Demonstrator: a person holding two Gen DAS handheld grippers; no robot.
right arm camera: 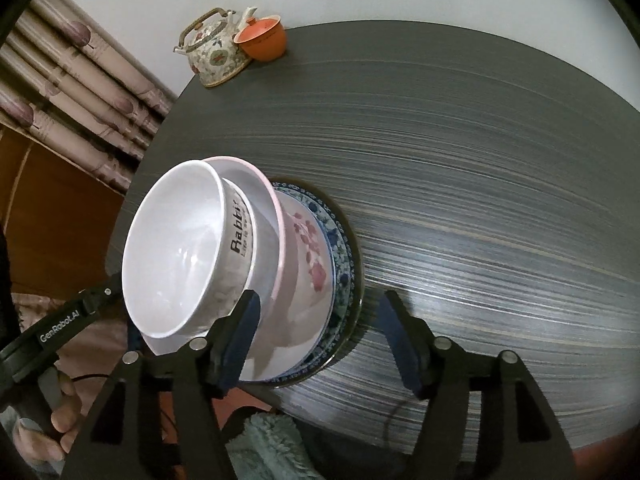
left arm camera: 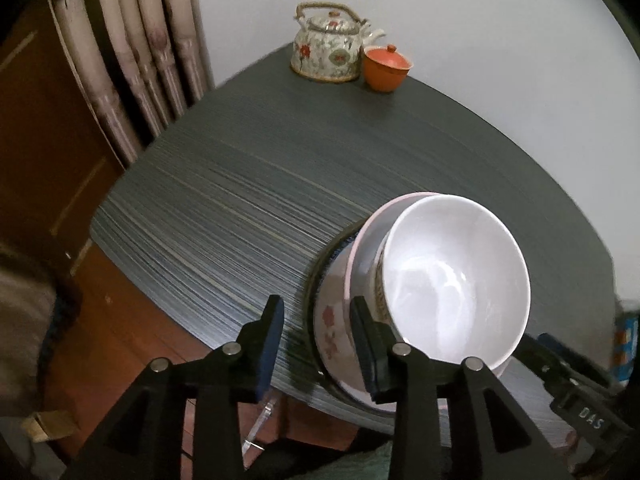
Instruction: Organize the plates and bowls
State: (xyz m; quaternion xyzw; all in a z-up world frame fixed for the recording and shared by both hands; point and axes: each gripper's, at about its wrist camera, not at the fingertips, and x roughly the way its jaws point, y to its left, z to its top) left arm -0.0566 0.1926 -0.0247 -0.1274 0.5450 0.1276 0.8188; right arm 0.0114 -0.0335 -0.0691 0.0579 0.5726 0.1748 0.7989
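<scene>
Stack: I see a plain white bowl nested in a pink-rimmed floral bowl, on a blue-patterned plate, near the grey table's 7 o'clock edge.
Left gripper: I hold it partly open, empty, jaws apart beside the stack's rim.
Right gripper: wider, empty, one finger over the stack's side.
Risk: I judge a careless nudge could slide the stack off the edge.
Bystanders: floral ceramic teapot and orange lidded cup at 11 o'clock, well apart.
</scene>
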